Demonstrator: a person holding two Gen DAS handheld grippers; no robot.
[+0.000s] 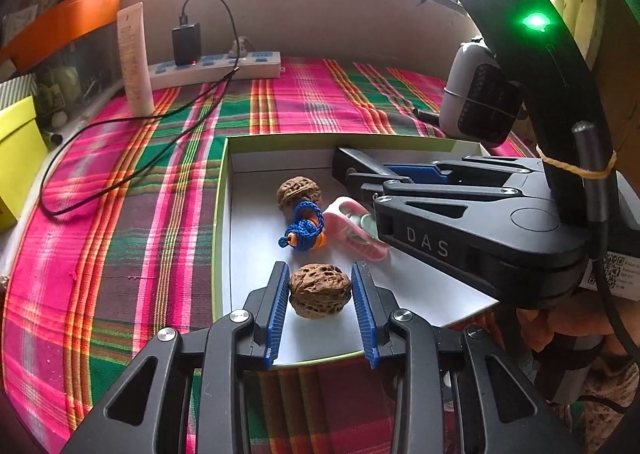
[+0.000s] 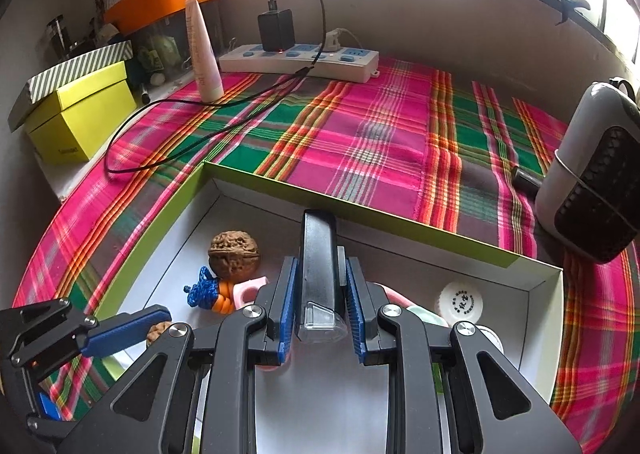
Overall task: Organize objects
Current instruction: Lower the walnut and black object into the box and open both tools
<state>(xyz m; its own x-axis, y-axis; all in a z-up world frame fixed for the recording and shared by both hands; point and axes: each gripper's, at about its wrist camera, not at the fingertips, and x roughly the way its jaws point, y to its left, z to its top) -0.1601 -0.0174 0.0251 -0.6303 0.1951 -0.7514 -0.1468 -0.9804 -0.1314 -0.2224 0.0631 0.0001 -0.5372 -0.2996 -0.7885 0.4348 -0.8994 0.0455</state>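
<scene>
Right gripper (image 1: 352, 170) covering 3 o'clock half of pink clip (image 1: 352, 230) and box floor. Near walnut (image 2: 154, 332) peeking out at 9 o'clock behind left gripper finger (image 2: 120, 330). White cap (image 2: 460, 304) print too small for reading. Heater (image 2: 592, 174) running off 3 o'clock edge.

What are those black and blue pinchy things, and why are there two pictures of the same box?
They are hand-held claws: a person squeezes one in each hand, and each claw carries a small camera looking along its fingers. So one picture is taken from the left claw and the other from the right claw. Both hover over a shallow box with green sides, which sits on a bright checked cloth. The left claw has a walnut between its blue pads. The right claw grips a black oblong thing; I cannot tell what it is. Also in the box are a second walnut, a blue and orange cord, a pink plastic piece and a white cap.
</scene>
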